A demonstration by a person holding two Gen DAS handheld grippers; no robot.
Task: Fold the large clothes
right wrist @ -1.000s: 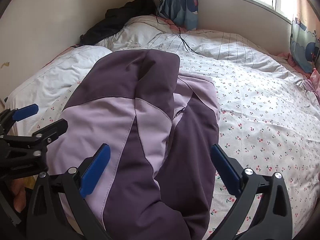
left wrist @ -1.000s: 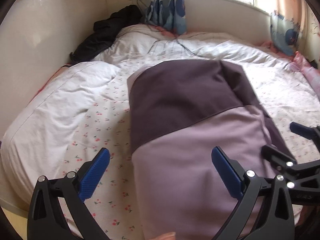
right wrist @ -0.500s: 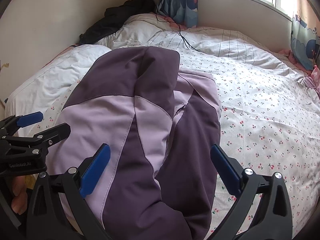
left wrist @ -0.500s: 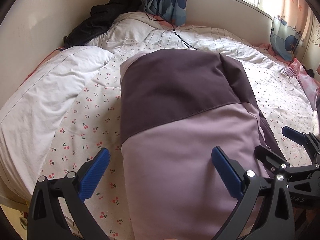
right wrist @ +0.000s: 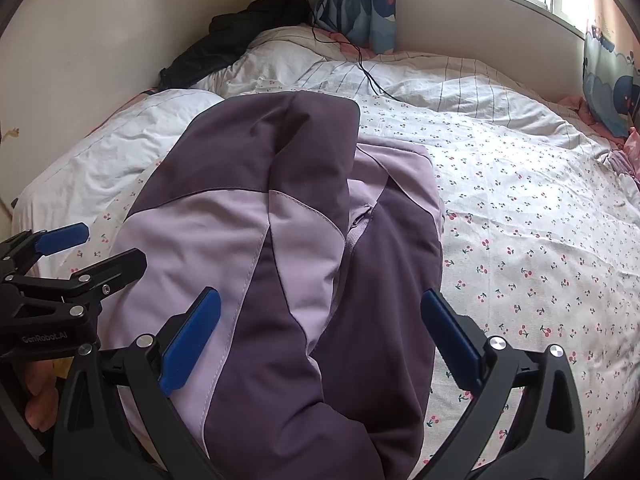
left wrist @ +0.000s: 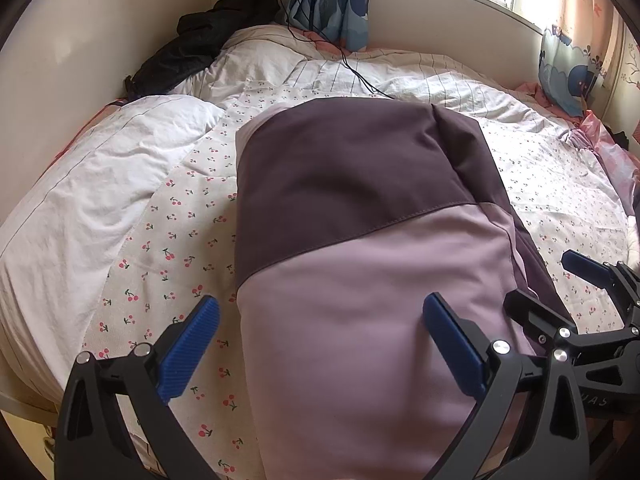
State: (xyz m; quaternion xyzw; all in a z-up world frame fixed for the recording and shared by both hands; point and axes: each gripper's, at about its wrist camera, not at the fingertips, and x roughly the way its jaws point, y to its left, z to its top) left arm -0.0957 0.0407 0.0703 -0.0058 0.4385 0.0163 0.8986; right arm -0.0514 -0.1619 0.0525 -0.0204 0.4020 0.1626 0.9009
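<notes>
A large jacket in dark purple and pale lilac (left wrist: 360, 240) lies folded lengthwise on the bed, also seen in the right wrist view (right wrist: 288, 232). My left gripper (left wrist: 320, 344) is open and empty above the jacket's near lilac end. My right gripper (right wrist: 320, 336) is open and empty above the near end on the jacket's right side. Each gripper shows in the other's view: the right one (left wrist: 560, 292) at the right edge, the left one (right wrist: 84, 248) at the left edge, both with jaws apart.
The bed has a cherry-print sheet (right wrist: 520, 220) and a white striped quilt (left wrist: 100, 184) bunched at the left. A black garment (left wrist: 200, 48) lies in the far corner by the wall. A black cable (right wrist: 368, 72) runs from a wall socket across the bedding.
Both grippers have drawn a little nearer over the jacket and tilted down, so it fills more of each view. The jacket has not moved. Both stay open.
</notes>
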